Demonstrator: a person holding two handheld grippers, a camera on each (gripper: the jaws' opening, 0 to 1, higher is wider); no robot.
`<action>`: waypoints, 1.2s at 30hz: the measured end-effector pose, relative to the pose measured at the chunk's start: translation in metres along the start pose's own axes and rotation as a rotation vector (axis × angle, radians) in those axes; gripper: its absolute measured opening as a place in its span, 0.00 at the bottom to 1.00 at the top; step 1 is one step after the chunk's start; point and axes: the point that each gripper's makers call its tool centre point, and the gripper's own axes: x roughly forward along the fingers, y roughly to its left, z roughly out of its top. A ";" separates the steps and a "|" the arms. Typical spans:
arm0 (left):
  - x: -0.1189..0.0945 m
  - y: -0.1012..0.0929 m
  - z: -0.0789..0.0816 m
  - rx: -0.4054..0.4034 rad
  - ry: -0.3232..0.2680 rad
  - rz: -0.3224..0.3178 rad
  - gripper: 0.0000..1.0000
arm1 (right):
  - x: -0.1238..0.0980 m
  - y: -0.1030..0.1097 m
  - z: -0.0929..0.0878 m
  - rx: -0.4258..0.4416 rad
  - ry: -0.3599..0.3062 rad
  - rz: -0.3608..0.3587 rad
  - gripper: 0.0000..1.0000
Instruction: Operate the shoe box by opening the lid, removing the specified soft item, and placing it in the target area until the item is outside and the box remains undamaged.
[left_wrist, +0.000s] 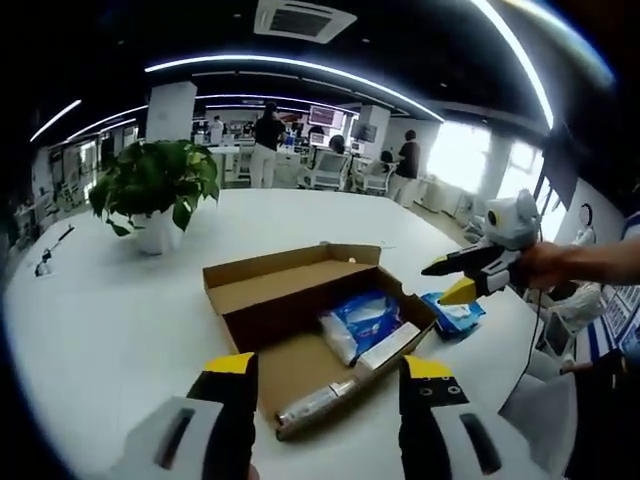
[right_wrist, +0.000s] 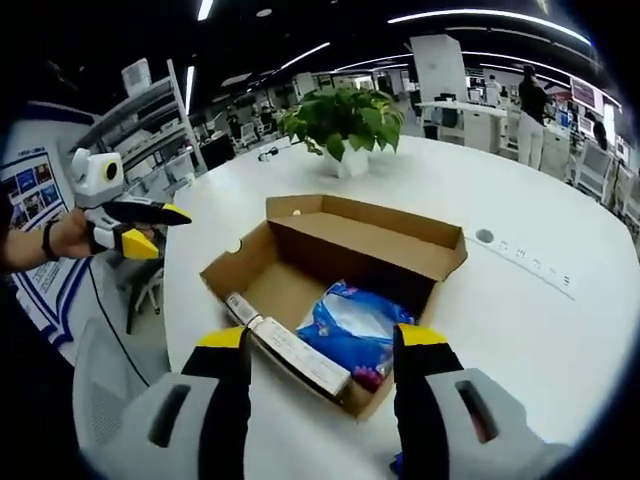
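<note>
The cardboard shoe box (left_wrist: 290, 275) lies open on the white table, its lid flap folded back. Inside it are a blue soft packet (left_wrist: 365, 318), a long white carton (left_wrist: 388, 348) and a silvery tube (left_wrist: 318, 403). My left gripper (left_wrist: 328, 375) hovers open over the box's near end, holding nothing. Beyond the box's right corner, my right gripper (left_wrist: 452, 279) is held open just above a second blue packet (left_wrist: 455, 312) lying on the table outside the box. In the right gripper view, the box (right_wrist: 370, 225), blue packet (right_wrist: 350, 325) and carton (right_wrist: 295, 355) sit between the open right gripper (right_wrist: 320, 350) jaws. The left gripper (right_wrist: 148, 228) is at the left.
A potted plant (left_wrist: 155, 190) (right_wrist: 345, 120) stands on the table behind the box. A round socket cover (right_wrist: 485, 237) is set in the tabletop. The table edge curves near a chair (left_wrist: 540, 410). People stand at desks far back.
</note>
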 end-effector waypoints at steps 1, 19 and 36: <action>0.001 -0.001 0.000 0.003 0.002 -0.003 0.57 | 0.002 -0.001 -0.001 -0.013 0.013 0.002 0.54; 0.005 -0.011 -0.011 0.007 0.034 -0.027 0.57 | 0.049 -0.039 -0.020 -0.315 0.311 0.066 0.51; 0.000 -0.007 -0.025 -0.028 0.049 -0.015 0.56 | 0.081 -0.037 -0.039 -0.452 0.447 0.131 0.52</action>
